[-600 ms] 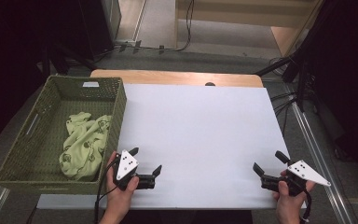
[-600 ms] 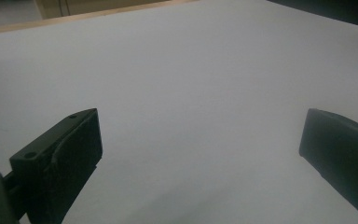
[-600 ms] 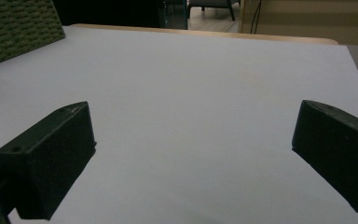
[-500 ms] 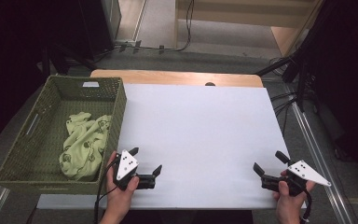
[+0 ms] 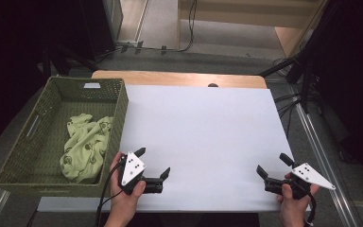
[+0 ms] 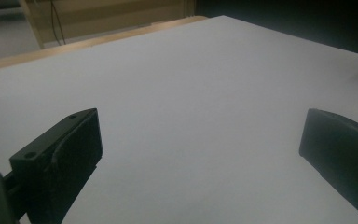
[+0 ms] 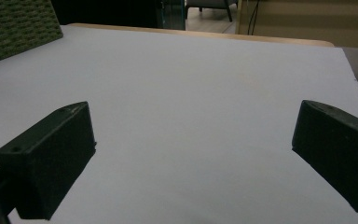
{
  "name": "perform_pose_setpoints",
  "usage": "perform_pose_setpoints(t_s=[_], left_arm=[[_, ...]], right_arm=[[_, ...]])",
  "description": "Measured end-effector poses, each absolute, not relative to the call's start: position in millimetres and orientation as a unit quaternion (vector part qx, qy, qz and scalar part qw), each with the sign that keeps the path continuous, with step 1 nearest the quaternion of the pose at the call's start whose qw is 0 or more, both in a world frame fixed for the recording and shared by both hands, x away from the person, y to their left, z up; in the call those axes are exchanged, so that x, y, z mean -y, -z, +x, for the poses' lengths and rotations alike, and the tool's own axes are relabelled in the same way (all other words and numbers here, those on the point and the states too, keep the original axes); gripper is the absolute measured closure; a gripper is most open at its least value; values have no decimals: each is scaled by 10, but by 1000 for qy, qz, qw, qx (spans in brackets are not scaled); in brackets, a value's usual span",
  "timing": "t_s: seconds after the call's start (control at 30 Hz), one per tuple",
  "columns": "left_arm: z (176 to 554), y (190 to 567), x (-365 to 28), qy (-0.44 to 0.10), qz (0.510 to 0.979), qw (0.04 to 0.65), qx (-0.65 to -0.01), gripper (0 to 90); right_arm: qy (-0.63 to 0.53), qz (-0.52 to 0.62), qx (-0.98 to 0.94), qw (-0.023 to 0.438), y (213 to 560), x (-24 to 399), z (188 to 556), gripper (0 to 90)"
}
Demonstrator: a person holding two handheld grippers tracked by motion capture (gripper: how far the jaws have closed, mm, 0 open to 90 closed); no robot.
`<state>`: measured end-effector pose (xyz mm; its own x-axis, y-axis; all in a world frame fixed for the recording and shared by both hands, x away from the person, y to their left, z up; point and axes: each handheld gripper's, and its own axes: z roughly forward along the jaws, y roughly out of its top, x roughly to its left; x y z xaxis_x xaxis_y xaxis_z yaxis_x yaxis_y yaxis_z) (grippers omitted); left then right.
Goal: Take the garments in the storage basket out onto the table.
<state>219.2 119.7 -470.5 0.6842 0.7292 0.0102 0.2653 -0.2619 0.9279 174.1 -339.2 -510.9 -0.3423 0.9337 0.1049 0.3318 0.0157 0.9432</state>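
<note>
Looking down from the high view: left hand-held gripper [image 5: 153, 163] low at the desk's near edge, just right of the basket [image 5: 38, 175], jaws wide apart, nothing between them. Right hand-held gripper [image 5: 275, 165] near the desk's near right corner, jaws likewise spread and empty. Well apart, the two of them, bare white sheet [image 5: 203, 137] between. Green cloth [image 5: 85, 146] crumpled inside the basket, toward its right wall, touched by neither gripper.

Seen from the left gripper view: two black jaws far apart over plain white sheet, wooden desk edge [image 6: 74, 44] beyond. No basket or cloth there.

Seen from the right gripper view: black jaws again far apart over the sheet, a corner of the woven basket wall [image 7: 18, 28] at upper left, wood edge behind.

Surface: white sheet covering most of a wooden desk [image 5: 179, 78], strip of wood bare at the far side. Room: dim, grey floor, cables [image 5: 189, 28] trailing on it, dark stands [image 5: 307, 66] at right.
</note>
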Motion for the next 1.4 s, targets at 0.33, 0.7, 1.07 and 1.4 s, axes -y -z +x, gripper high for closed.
perform_pose_setpoints(t_s=[0.33,0.7,1.07,1.4], left_arm=[[2160,4389,-1085,-231,762,520,-309,0],[2222,4011,-1200,-248,747,526,-322,0],[2303,3784,-1481,-273,725,530,-345,0],[2378,3674,-1711,-284,712,528,-366,0]], right_arm=[[-509,489,-644,295,5100,3404,1732,0],[-511,486,-645,295,5073,3395,1715,0],[-510,480,-650,295,5054,3358,1704,0],[-510,481,-649,294,5046,3344,1695,0]])
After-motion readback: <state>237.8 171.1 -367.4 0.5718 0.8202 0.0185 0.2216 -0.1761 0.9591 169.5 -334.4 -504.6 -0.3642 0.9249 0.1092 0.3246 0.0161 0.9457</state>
